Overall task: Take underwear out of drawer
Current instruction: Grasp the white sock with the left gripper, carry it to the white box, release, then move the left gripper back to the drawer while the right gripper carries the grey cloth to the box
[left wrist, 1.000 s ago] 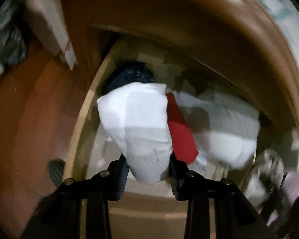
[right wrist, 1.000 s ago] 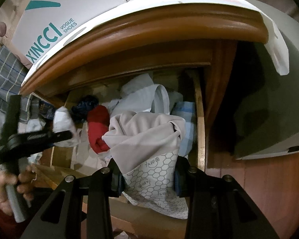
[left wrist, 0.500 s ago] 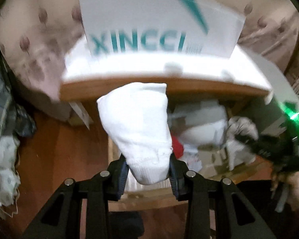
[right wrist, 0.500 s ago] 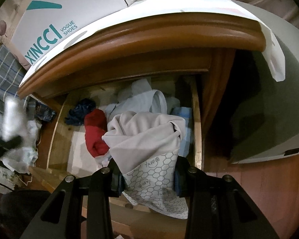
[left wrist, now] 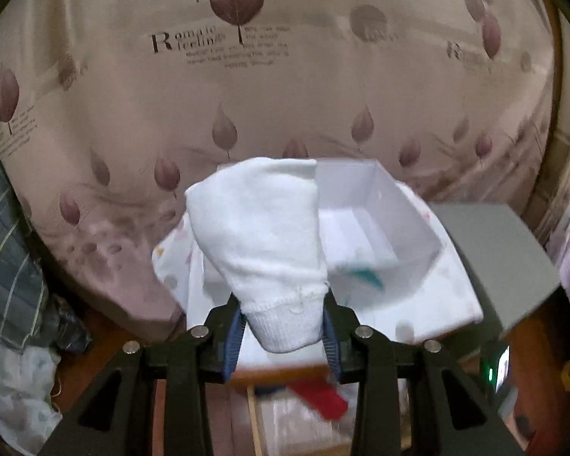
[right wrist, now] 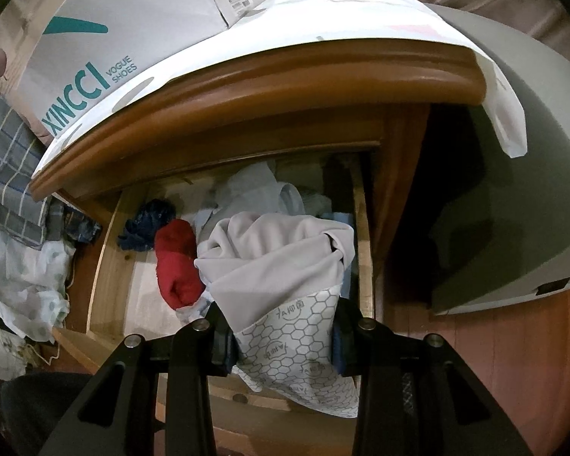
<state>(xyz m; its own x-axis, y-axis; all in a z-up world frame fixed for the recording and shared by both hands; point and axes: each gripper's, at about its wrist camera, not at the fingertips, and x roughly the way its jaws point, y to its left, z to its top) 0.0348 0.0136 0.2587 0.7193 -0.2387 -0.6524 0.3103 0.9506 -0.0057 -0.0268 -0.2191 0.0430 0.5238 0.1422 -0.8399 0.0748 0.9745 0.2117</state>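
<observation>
Since a second ago the left gripper (left wrist: 283,336) has climbed from down inside the drawer to above the cabinet top, so its camera now faces the leaf-printed curtain (left wrist: 133,114) and an open white shoebox (left wrist: 376,220) instead of drawer contents; the right gripper (right wrist: 283,336) has not shifted. The wooden drawer (right wrist: 106,250) stands pulled out under the cabinet top (right wrist: 269,83), its rear in shadow and the pale clothes there hard to tell apart. The right gripper's jaws are closed partway on grey underwear with a hexagon-print lining (right wrist: 281,273), held over the drawer's front right and hiding what lies beneath. The left gripper's jaws pinch a white knitted garment (left wrist: 262,235) by its ribbed edge; its exact kind is unclear. A red roll (right wrist: 176,266) and a dark blue bundle (right wrist: 148,228) remain in the drawer.
</observation>
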